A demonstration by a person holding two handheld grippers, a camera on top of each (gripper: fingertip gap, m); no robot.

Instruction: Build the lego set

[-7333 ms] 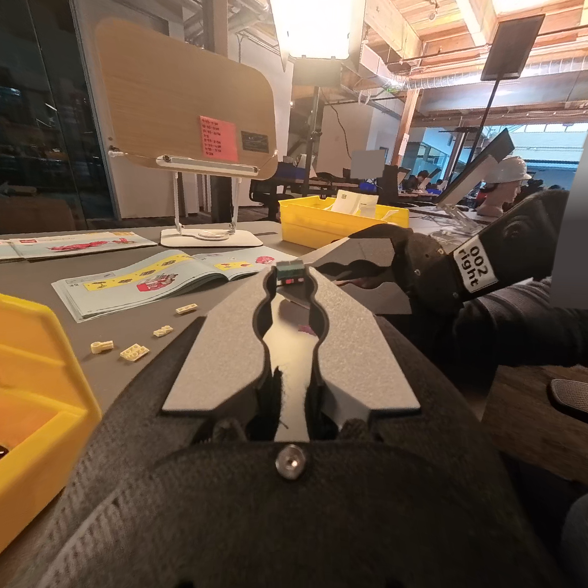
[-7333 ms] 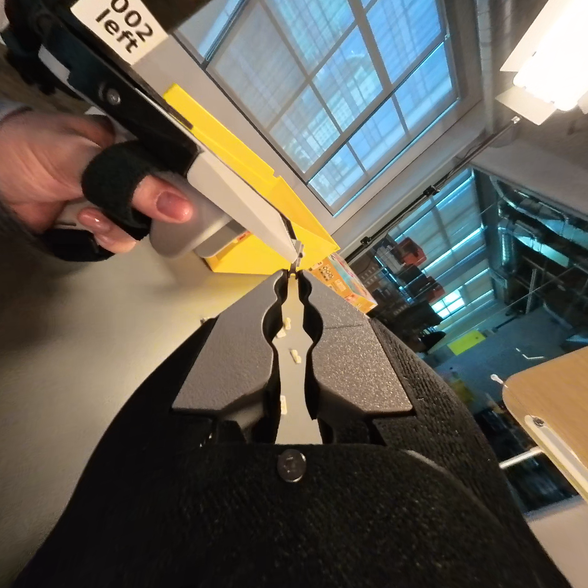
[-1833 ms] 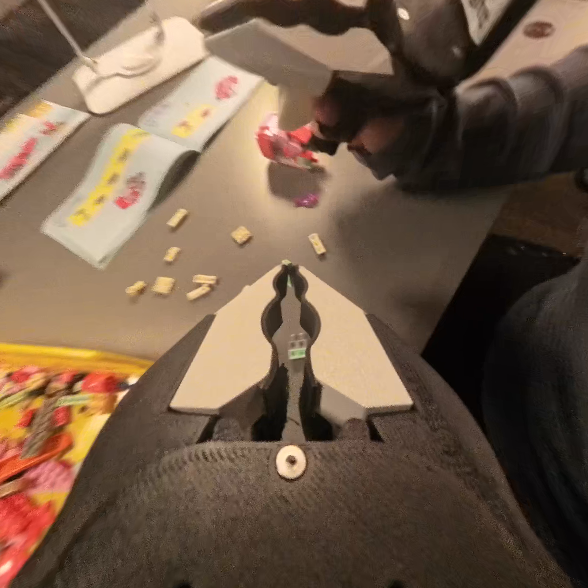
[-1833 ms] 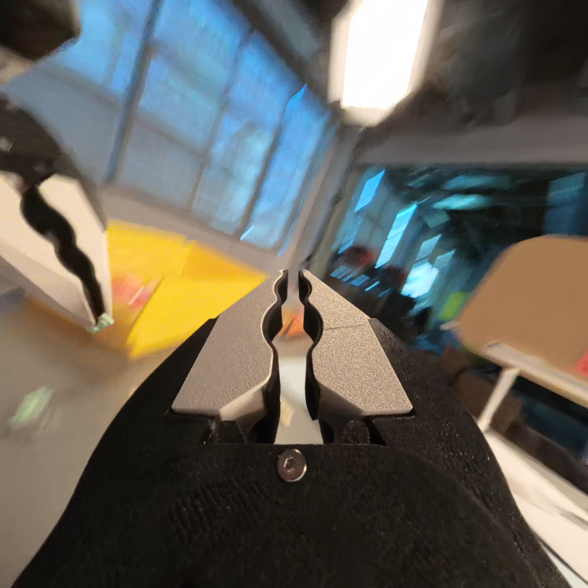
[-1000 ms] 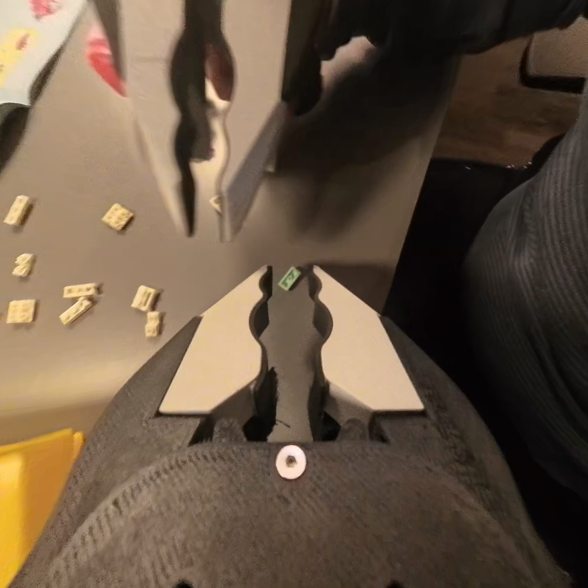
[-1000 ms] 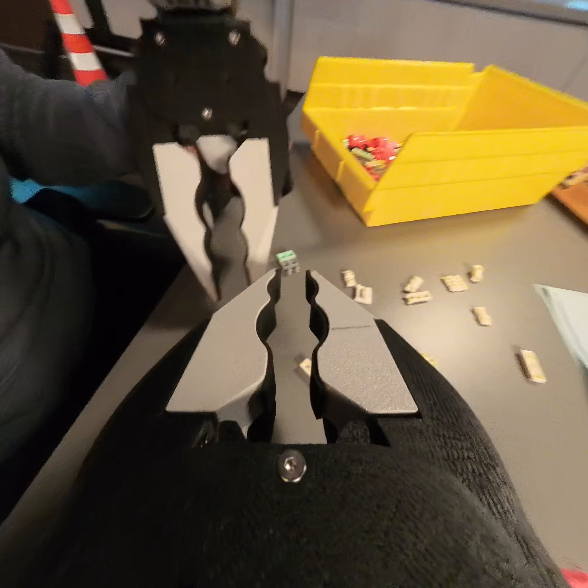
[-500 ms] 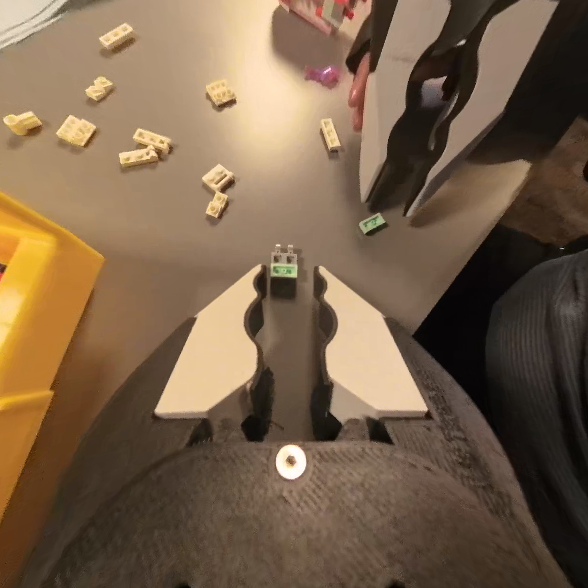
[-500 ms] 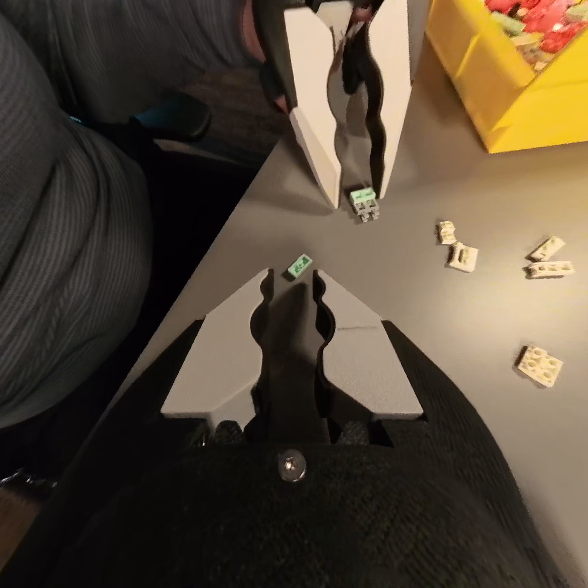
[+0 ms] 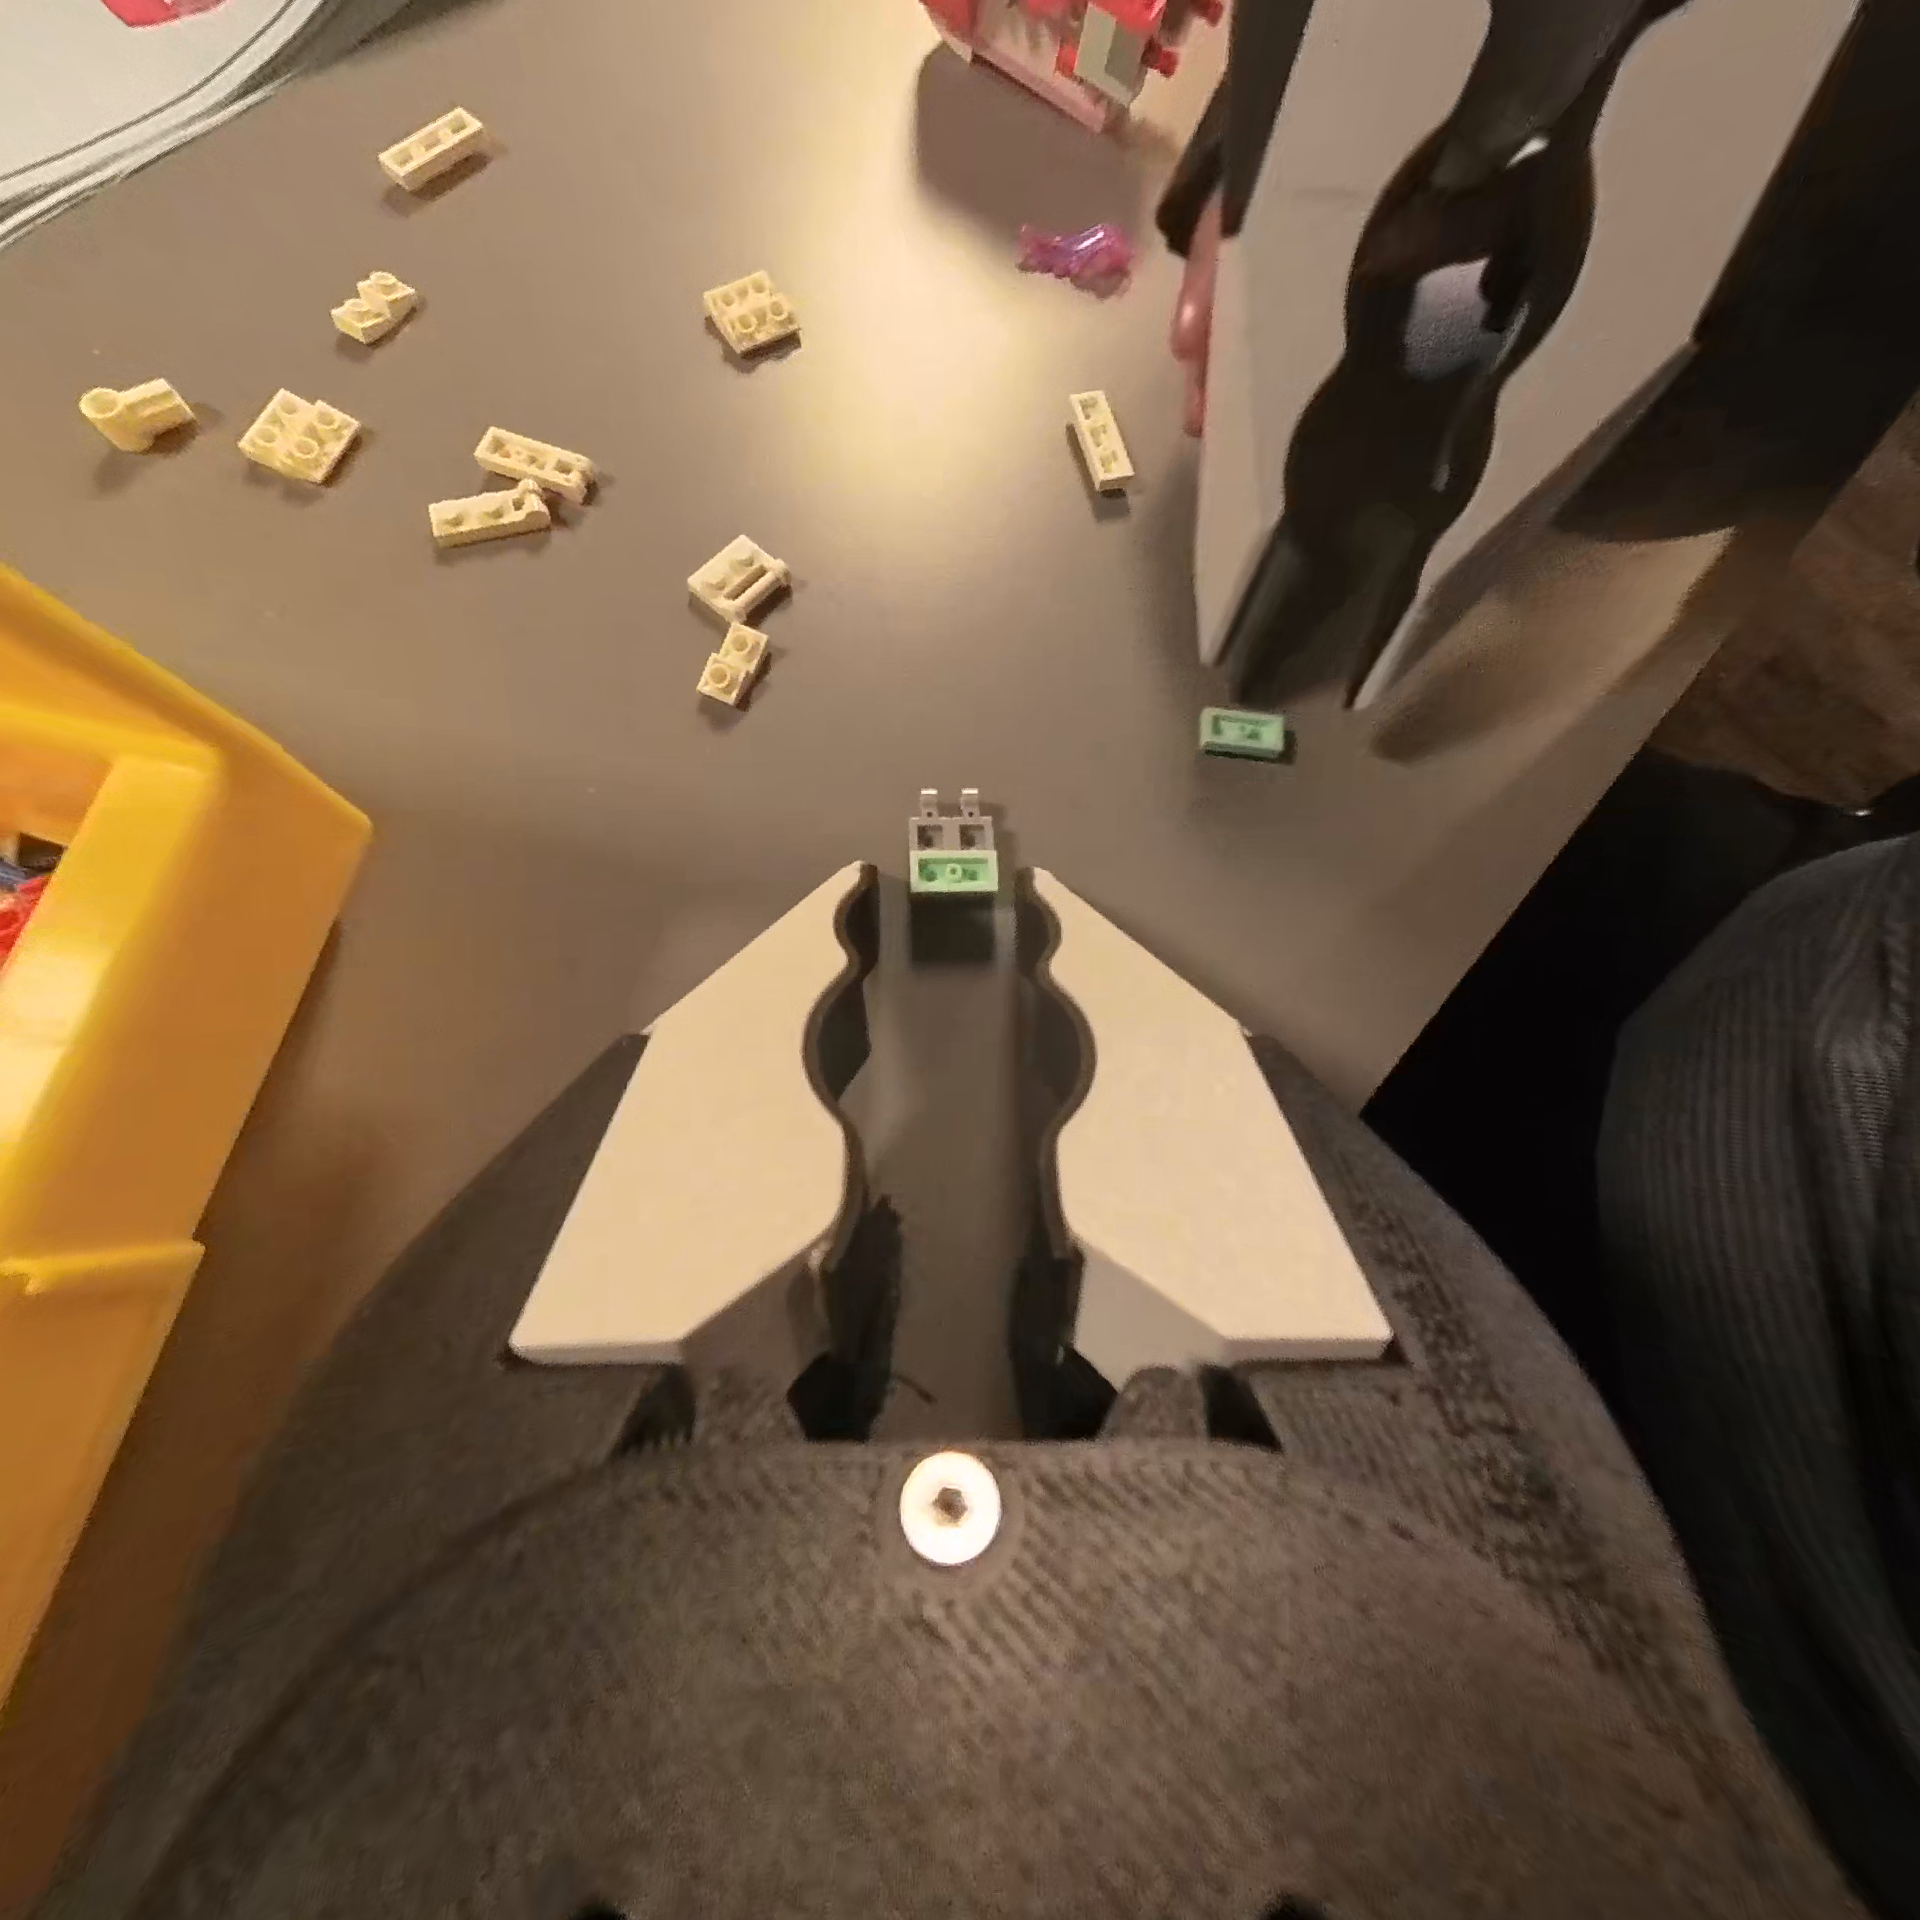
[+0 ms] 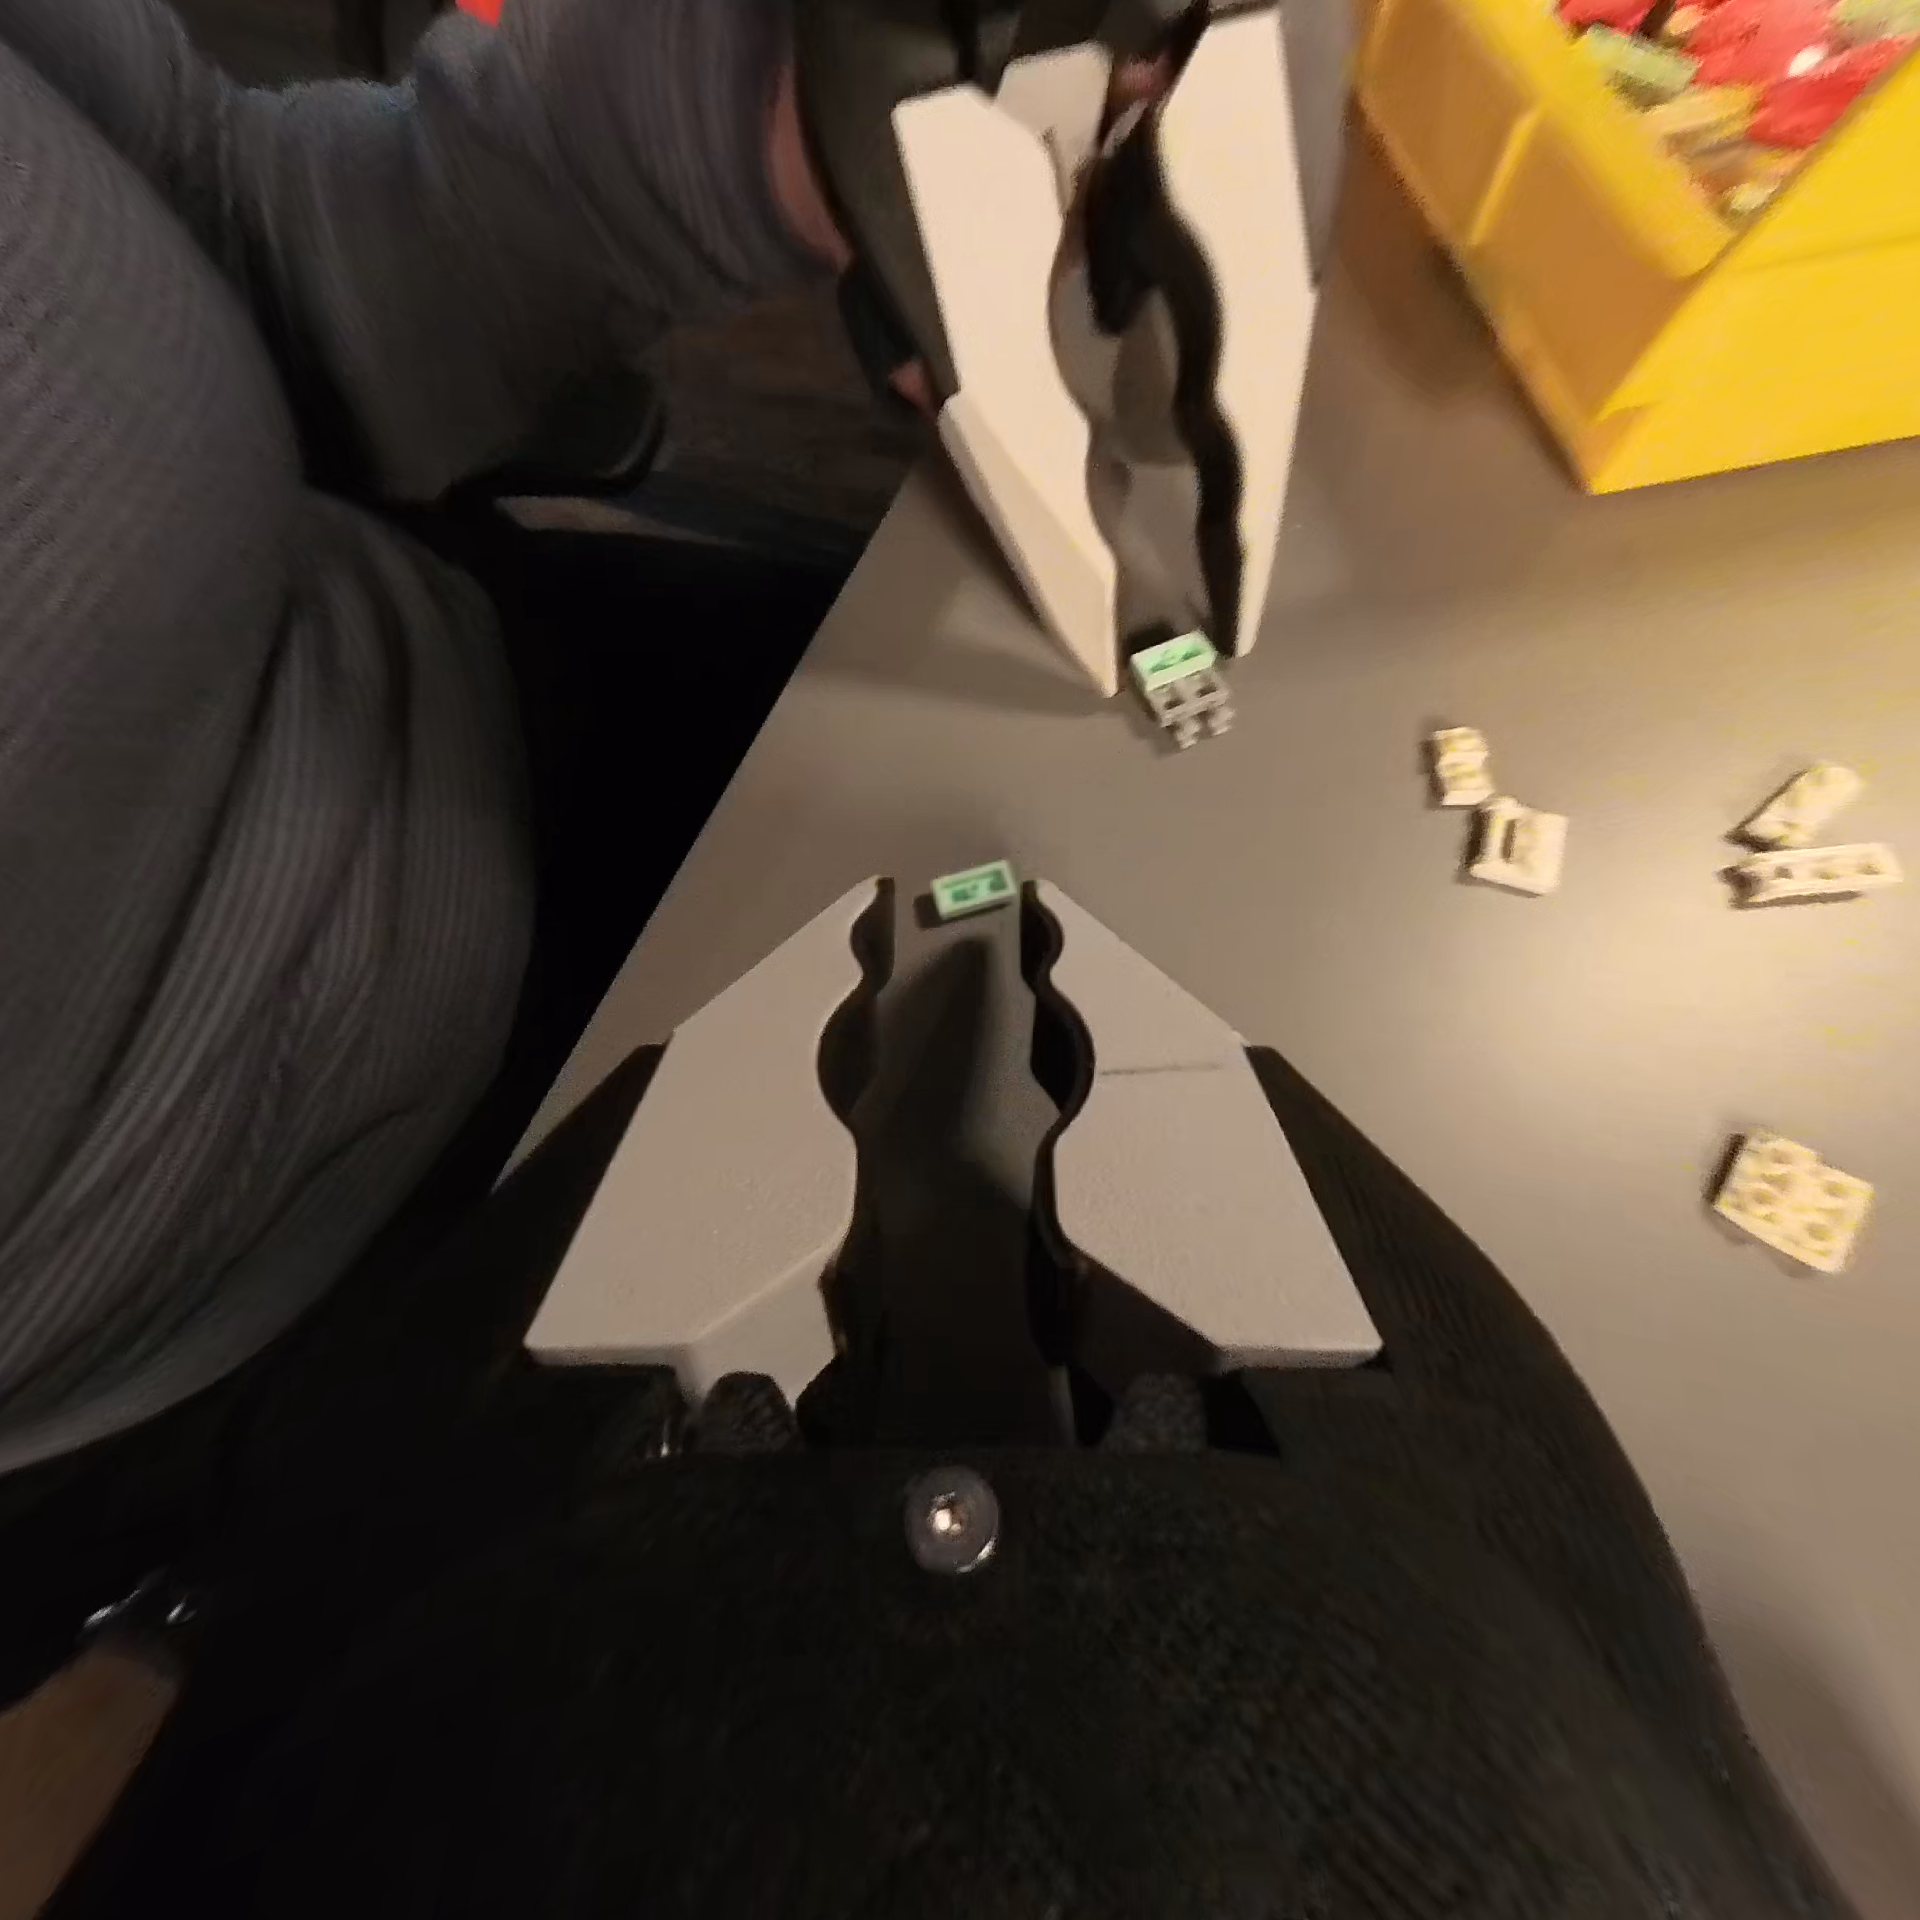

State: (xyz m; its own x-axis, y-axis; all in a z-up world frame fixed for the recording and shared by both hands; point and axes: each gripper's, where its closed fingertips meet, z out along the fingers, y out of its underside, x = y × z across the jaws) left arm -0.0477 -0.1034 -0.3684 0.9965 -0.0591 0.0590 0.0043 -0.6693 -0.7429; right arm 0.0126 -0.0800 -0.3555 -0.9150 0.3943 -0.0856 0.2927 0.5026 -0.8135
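Green-and-grey brick stack (image 9: pixel 954 854) long axis pointing away between open left hand-held gripper (image 9: pixel 950 875) tips, untouched, small green plate (image 10: pixel 971 892) crosswise before open right hand-held gripper (image 10: pixel 956 889), yellow bin (image 10: pixel 1704 343) holding red pieces (image 10: pixel 1808 94).

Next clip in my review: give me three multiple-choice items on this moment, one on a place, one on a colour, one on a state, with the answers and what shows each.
1. Where does the small flat green piece lie?
A. inside the yellow bin
B. on the grey table near its edge, just ahead of the right gripper's tips
C. on the booklet

2. What colour are the many loose bricks scattered on the table?
A. cream
B. blue
C. black

3. How does the left gripper stand at the green and grey brick stack?
A. shut tight on it, lifted
B. open, a gap each side, stack resting on the table
C. far from it

Answers: 1 B, the right wrist view shows it at the right gripper beside the table edge; 2 A, all are pale cream; 3 B, gaps show beside the stack.
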